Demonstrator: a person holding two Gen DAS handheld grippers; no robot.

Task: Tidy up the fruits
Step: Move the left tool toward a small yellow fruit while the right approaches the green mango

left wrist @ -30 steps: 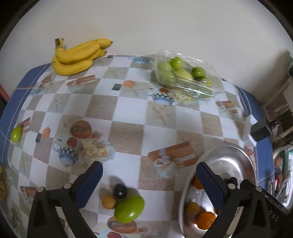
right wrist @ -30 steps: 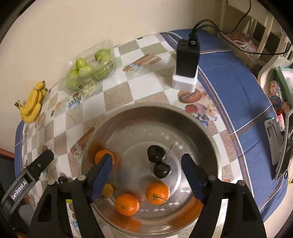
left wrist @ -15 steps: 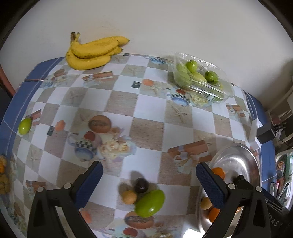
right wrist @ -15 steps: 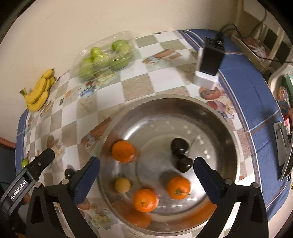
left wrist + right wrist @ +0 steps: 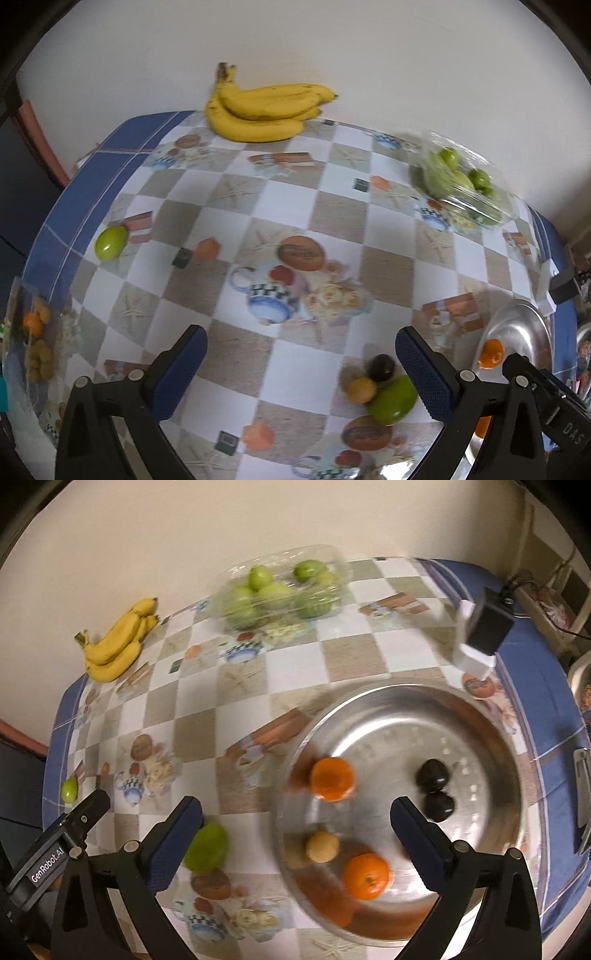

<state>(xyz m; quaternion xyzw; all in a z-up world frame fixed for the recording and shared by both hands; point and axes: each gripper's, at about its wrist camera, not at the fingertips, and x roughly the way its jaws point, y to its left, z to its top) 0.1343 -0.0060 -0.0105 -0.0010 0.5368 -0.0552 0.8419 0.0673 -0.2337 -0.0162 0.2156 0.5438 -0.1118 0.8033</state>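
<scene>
My right gripper [image 5: 295, 845] stands open and empty over the left rim of the metal bowl [image 5: 406, 694]. The bowl holds two oranges [image 5: 332, 779], a small yellow fruit [image 5: 322, 846] and two dark fruits [image 5: 432, 775]. A green mango [image 5: 207, 847] lies on the cloth beside its left finger. My left gripper [image 5: 301, 369] is open and empty above the checked tablecloth. Just inside its right finger sit the mango [image 5: 393, 400], a dark fruit [image 5: 382, 367] and a small yellow fruit [image 5: 362, 389]. A small green fruit [image 5: 110, 242] lies far left.
A banana bunch [image 5: 269, 110] lies by the back wall. A clear plastic box of green fruits [image 5: 458, 184] stands at the back right. A black adapter on a white block [image 5: 484, 631] sits behind the bowl. A bag of small fruits [image 5: 33, 350] is at the left edge.
Both grippers have slid left across the table. The right jaws have spread wider and the bowl now lies right of centre. The mango cluster has shifted towards the left gripper's right finger.
</scene>
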